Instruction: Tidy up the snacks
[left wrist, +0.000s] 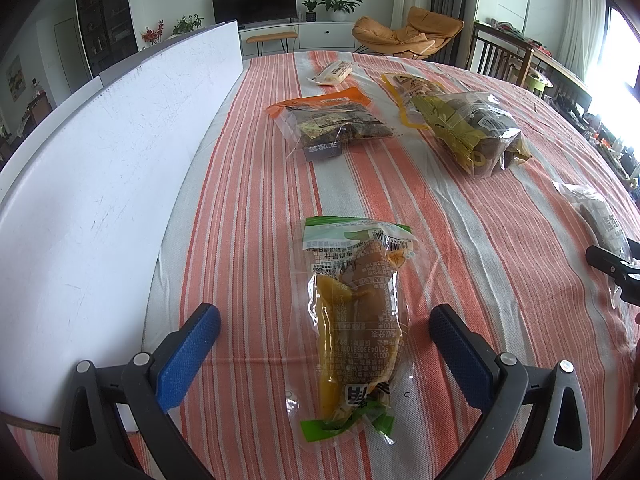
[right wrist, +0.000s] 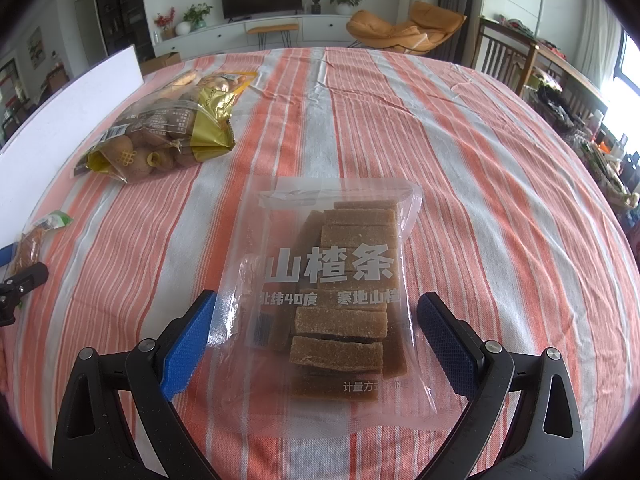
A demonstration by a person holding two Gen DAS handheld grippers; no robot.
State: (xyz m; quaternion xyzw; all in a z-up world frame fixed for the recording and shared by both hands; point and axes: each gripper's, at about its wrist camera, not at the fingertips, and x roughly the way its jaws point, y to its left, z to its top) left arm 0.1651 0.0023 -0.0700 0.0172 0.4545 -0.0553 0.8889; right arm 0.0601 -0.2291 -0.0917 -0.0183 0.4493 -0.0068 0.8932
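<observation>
Item one: the green-edged pouch (left wrist: 354,320), clear film over a yellow-brown snack, lies flat on the striped cloth (left wrist: 460,220) of your counter. Your left gripper (left wrist: 324,340) stands wide open around it, one blue pad on either side, neither touching the film.

Item two: the hawthorn-strip bag (right wrist: 332,296), clear with white lettering and stacked brown bars inside, lies flat at the near middle of the counter. Your right gripper (right wrist: 312,332) is spread open over its lower half; the left pad (right wrist: 186,344) sits at the bag's edge, the right pad clear of it.

Item three: the orange-topped bag (left wrist: 328,124) of dark pieces, farther back, near the white board (left wrist: 100,184) standing along the counter's left side.

Item four: the gold-and-clear bag (left wrist: 468,128) of round brown pieces, to the right of item three, with a yellow-edged pack (left wrist: 408,88) partly under its far end.

Item five: a small pale packet (left wrist: 332,73) near the far edge.

Beyond the counter: a television (left wrist: 254,0), potted plants, an orange lounge chair (left wrist: 408,32).
</observation>
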